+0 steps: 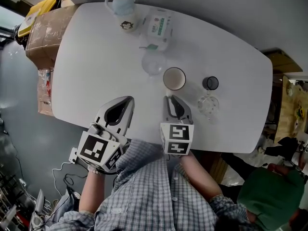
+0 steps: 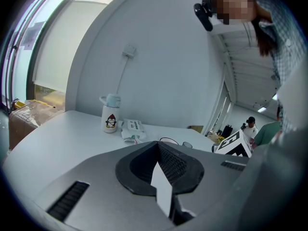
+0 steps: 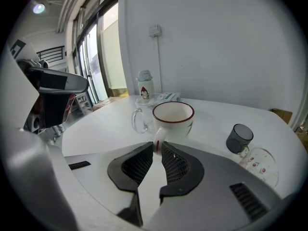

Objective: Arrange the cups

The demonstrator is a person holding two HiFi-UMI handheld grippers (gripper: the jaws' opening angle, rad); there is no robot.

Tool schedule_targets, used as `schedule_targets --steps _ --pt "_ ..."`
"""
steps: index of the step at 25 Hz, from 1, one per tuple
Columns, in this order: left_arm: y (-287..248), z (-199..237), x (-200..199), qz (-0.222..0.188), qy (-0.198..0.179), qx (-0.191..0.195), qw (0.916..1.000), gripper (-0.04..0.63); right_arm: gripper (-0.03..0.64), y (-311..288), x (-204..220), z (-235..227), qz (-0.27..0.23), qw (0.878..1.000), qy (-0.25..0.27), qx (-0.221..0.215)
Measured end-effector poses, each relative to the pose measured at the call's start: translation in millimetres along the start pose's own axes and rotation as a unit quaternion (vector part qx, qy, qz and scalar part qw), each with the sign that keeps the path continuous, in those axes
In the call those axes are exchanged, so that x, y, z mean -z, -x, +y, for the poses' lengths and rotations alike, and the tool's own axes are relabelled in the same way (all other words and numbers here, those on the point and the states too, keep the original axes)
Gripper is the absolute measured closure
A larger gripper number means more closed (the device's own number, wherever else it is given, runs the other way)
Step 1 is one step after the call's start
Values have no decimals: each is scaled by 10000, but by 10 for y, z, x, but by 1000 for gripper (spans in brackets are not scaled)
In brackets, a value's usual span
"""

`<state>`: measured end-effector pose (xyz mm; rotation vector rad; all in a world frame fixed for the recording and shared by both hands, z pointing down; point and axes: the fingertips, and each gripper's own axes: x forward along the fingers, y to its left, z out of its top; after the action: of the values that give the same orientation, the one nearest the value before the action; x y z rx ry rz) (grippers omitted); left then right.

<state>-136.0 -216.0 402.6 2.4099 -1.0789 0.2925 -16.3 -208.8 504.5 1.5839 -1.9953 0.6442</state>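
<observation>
A white mug [image 1: 174,79] with a red rim stands mid-table, its handle toward me. My right gripper [image 1: 172,99] has that handle pinched between its tips; in the right gripper view the jaws [image 3: 158,148] close on it below the mug [image 3: 174,119]. A clear glass mug [image 1: 154,64] stands just behind and left of it. To the right are a small dark cup [image 1: 210,83] and a clear printed glass [image 1: 208,105]. My left gripper [image 1: 126,100] rests shut and empty on the table's near left; its pads meet in the left gripper view [image 2: 158,146].
A white penguin bottle [image 1: 124,14] and a wipes pack [image 1: 159,27] sit at the far side of the white table [image 1: 96,57]. A cardboard box [image 1: 45,30] stands off the table's left edge. Another person stands beyond the right edge.
</observation>
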Motion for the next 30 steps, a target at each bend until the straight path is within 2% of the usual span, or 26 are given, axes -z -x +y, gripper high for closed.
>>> schedule_targets --steps 8,27,30 --pt "-28 -21 -37 -27 4 -86 10000 584 552 -124 -124 -121 -57 9999 77 -109" --pt "-156 -163 -54 -61 68 1 10000 584 551 -184 -181 -191 -74 9984 325 -465" --pt "-189 -189 -56 -43 47 55 10000 584 534 -160 -143 -116 -19 9974 246 -683"
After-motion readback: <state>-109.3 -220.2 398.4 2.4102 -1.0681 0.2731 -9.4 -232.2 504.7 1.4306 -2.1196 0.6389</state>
